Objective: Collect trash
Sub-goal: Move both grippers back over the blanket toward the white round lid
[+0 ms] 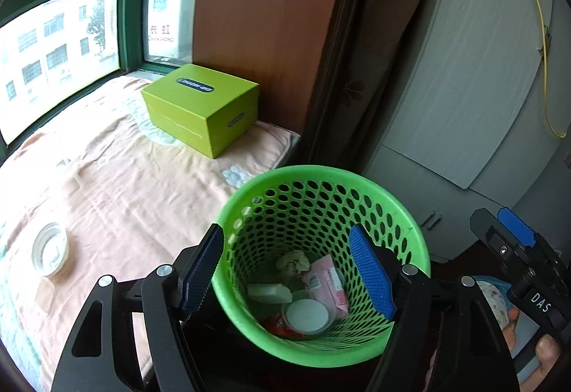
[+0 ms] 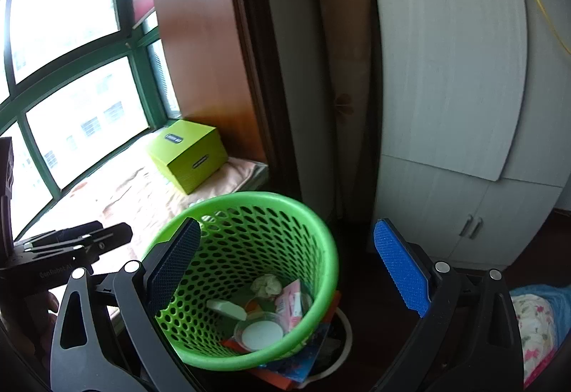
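A green perforated trash basket point(image 1: 410, 231) stands beside the bed and holds trash: a crumpled tissue point(image 1: 293, 261), a pink carton point(image 1: 330, 281), a white bar point(image 1: 269, 292) and a clear cup with a white lid point(image 1: 307, 317). My left gripper point(image 1: 289, 270) hovers open and empty over the basket mouth. A white lid point(image 1: 50, 249) lies on the blanket at the left. My right gripper point(image 2: 289, 270) is open and empty over the basket point(image 2: 321, 242); it also shows in the left wrist view point(image 1: 514, 235).
A lime green box point(image 1: 200, 108) sits on the peach blanket point(image 1: 117, 185) by the window. A brown wooden panel point(image 1: 264, 17) and a grey cabinet point(image 1: 464, 88) stand behind the basket. Papers and a round white object point(image 2: 335, 349) lie under the basket.
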